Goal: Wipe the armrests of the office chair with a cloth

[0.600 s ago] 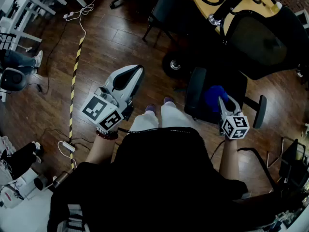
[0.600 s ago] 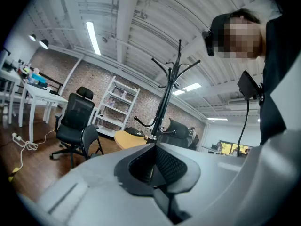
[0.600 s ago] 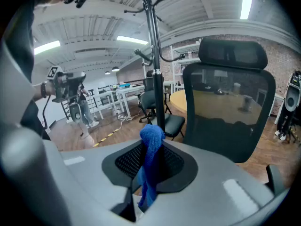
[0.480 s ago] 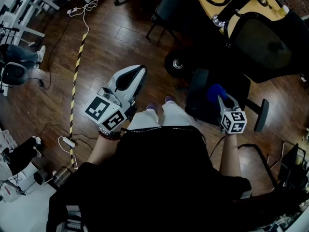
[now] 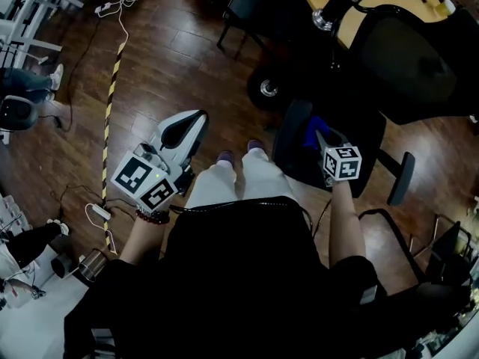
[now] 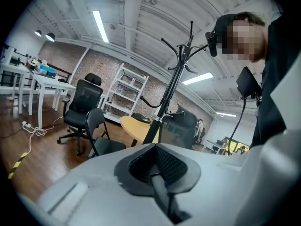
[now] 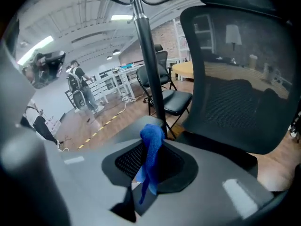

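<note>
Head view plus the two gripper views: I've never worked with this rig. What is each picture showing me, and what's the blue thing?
There is no robot arm. A person holds a two-jaw gripper in each hand. The head view looks steeply down from the person's head onto a wooden floor and a black office chair. Each gripper view comes from a camera riding on that gripper, looking along its jaws. The right gripper is shut on the blue cloth, close to the chair's near armrest. The left gripper is shut with nothing in it, held off to the side above the floor.
</note>
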Demonstrator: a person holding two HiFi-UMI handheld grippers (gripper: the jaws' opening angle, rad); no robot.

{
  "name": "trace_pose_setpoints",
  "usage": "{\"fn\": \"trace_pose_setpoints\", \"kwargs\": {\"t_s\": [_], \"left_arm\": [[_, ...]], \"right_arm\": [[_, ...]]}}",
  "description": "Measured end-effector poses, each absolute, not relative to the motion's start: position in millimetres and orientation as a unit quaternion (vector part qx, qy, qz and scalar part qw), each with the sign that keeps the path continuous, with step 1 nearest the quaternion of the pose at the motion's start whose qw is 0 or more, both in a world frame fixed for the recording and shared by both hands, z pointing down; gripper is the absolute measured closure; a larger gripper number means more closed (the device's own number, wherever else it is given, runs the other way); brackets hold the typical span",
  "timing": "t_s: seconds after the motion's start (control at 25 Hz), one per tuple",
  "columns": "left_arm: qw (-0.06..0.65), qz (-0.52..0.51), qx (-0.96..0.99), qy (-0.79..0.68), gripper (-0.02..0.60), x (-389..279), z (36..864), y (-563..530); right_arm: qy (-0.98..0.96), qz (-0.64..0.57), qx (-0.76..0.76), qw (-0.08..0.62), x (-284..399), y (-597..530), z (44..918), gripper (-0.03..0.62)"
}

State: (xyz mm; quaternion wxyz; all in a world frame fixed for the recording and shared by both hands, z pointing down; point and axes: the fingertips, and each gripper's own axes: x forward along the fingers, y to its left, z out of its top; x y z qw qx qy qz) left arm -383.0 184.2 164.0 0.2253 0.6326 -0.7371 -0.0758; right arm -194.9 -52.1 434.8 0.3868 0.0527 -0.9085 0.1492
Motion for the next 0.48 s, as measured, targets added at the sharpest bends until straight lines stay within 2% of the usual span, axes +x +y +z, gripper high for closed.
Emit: {"fn": "trace_pose_setpoints", "kwargs": {"t_s": [0.24,0.48], "left_arm": [[0.236,-0.082,0.604,-0.757,0.575,-379,166,184],[0.247,-0.073,0.578,-0.775,0.575,-382,180,187]], "right_arm": [[-0.895,0.151,-0.001,0.420,-231,-57,457,0.520],[-0.897,0.165,-0.039,0.408,-239,-65,464,0.517]]}}
